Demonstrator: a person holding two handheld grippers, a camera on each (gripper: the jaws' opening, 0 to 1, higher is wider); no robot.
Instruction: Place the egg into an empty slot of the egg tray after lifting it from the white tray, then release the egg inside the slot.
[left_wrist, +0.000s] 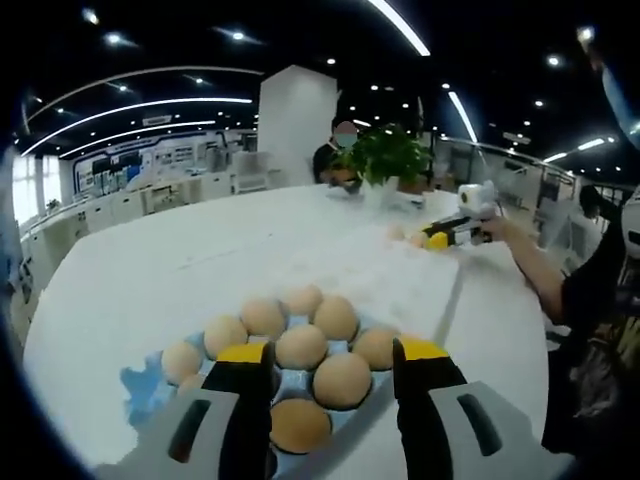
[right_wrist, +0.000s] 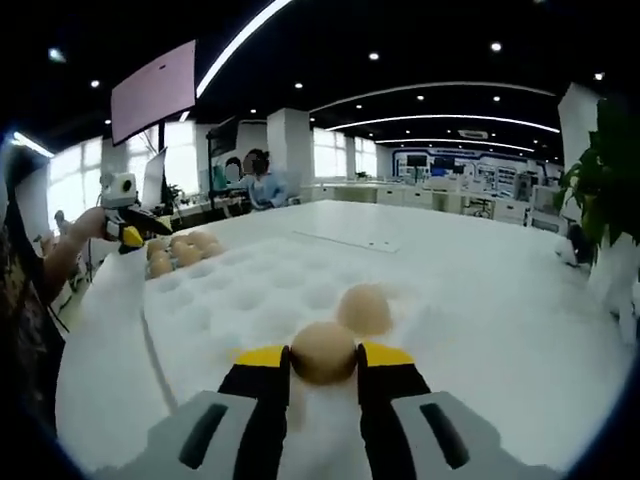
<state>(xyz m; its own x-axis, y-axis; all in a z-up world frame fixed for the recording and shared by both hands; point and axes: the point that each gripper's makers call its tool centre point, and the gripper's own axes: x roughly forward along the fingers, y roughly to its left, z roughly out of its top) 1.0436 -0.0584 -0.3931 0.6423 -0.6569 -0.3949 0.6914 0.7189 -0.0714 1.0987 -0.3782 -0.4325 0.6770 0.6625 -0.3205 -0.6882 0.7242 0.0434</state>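
My right gripper is shut on a tan egg, held just above the near edge of the white dimpled tray. A second egg rests in the white tray right behind it. The blue egg tray holds several eggs and lies under my left gripper, which is open with nothing between its yellow-tipped fingers. In the right gripper view the egg tray sits at the white tray's far left, with the left gripper over it. The right gripper appears far right in the left gripper view.
Everything sits on a large round white table. A potted green plant stands at its far side, near a seated person. The white tray lies beyond the egg tray. A person's arm reaches in from the right.
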